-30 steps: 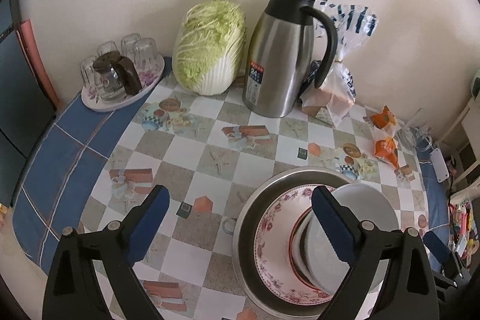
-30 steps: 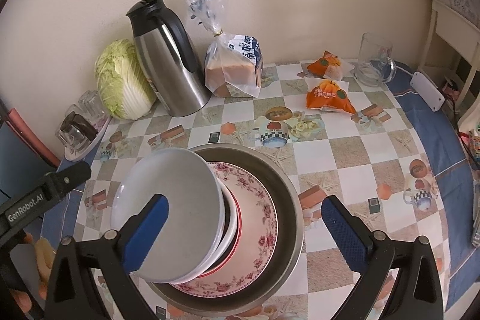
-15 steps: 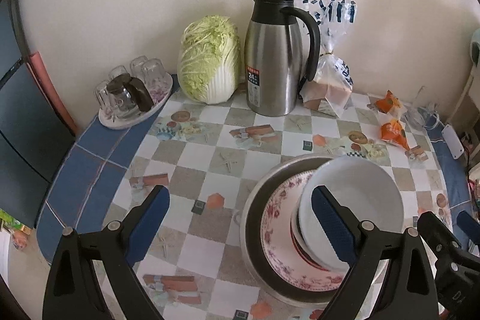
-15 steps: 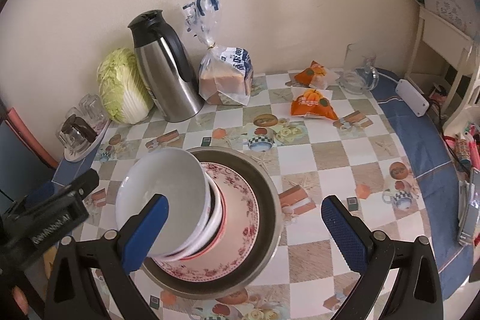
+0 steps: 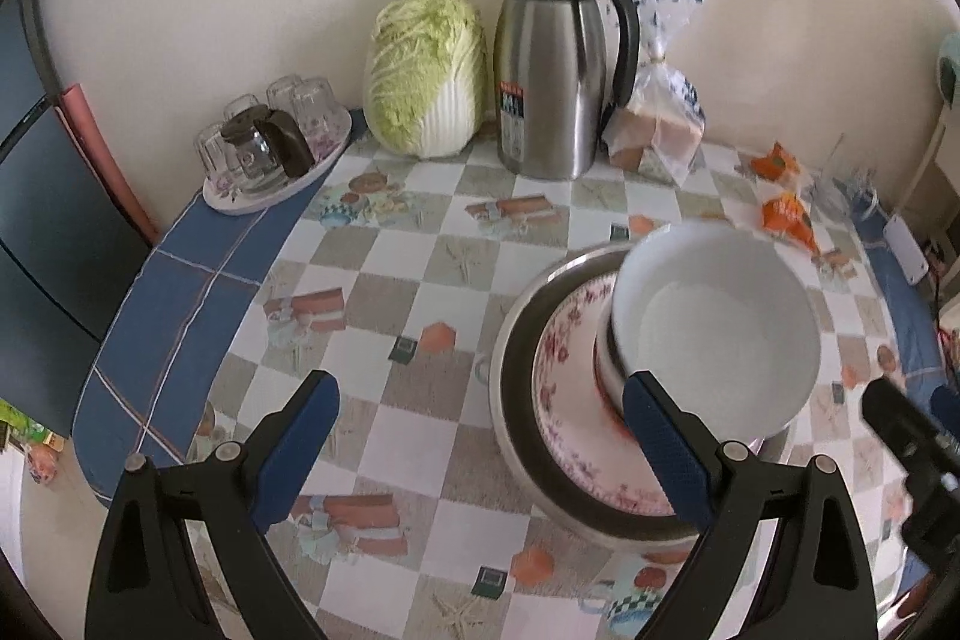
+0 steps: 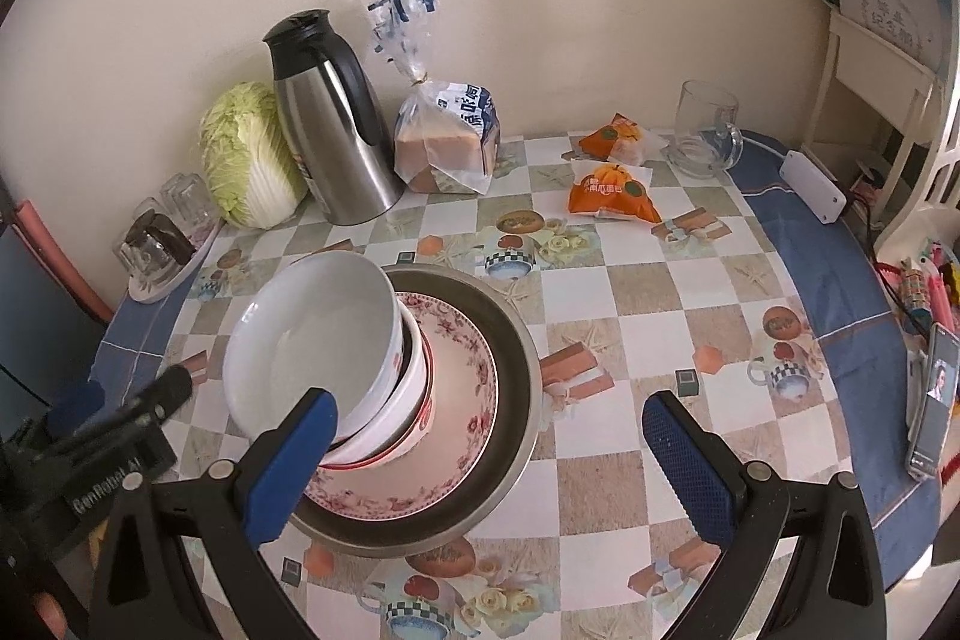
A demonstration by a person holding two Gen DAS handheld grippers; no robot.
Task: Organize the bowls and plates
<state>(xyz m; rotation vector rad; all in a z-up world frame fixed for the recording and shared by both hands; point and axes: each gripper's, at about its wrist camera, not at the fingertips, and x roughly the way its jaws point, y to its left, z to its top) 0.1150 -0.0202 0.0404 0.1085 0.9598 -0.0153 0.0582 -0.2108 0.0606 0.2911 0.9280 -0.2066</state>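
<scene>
A steel basin (image 5: 510, 370) (image 6: 522, 370) sits on the checked tablecloth. It holds a floral plate (image 5: 564, 400) (image 6: 468, 376). On the plate stands a red-rimmed bowl (image 6: 414, 394), with a tilted white bowl (image 5: 714, 328) (image 6: 312, 334) on top. My left gripper (image 5: 477, 394) is open above the cloth, its right finger in front of the stack's left side. My right gripper (image 6: 489, 409) is open too, its left finger in front of the stack's near edge. Neither holds anything.
Along the wall stand a tray of glasses (image 5: 270, 148), a cabbage (image 5: 426, 76), a steel thermos (image 5: 552, 82) and a bread bag (image 6: 447, 142). Orange snack packets (image 6: 612, 190), a glass mug (image 6: 705, 130) and a phone (image 6: 930, 400) lie to the right.
Both grippers have drawn back and up from the stack, so more of the table shows. The stack stays in the basin with the white bowl tilted. Both stay open.
</scene>
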